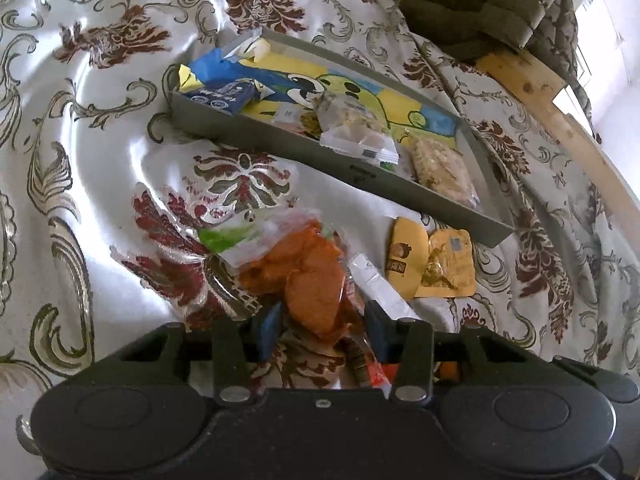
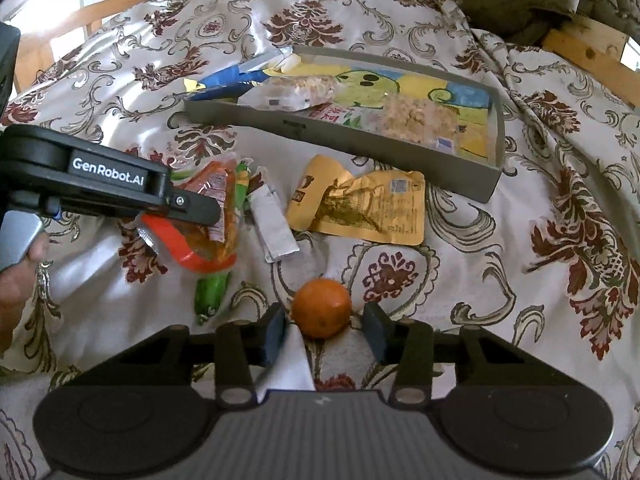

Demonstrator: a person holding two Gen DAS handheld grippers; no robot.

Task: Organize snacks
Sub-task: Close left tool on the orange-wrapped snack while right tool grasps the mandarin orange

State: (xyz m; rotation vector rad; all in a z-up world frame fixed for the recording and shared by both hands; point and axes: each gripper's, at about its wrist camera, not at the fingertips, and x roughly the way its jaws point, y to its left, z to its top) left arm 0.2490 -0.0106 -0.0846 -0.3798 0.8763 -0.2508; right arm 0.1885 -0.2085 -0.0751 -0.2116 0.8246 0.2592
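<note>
A clear bag of orange snacks [image 1: 308, 280] lies on the flowered cloth, and my left gripper [image 1: 324, 328] has its pads pressed against the bag's sides. In the right wrist view the same gripper [image 2: 208, 216] sits over that bag [image 2: 216, 200]. A small orange fruit [image 2: 321, 307] rests on the cloth between the fingers of my right gripper [image 2: 325, 320]; a gap shows beside it, so the pads do not press. The grey tray [image 1: 280, 148] [image 2: 360, 148] behind holds several snack packets.
Two yellow packets [image 1: 404, 256] [image 2: 376, 204] and a silver sachet [image 1: 380, 284] [image 2: 274, 228] lie loose before the tray. A green packet [image 2: 210, 294] lies under the orange bag. An olive quilted garment [image 1: 500, 4] and a wooden frame [image 1: 560, 120] border the right. A hand [image 2: 16, 280] is at the left edge.
</note>
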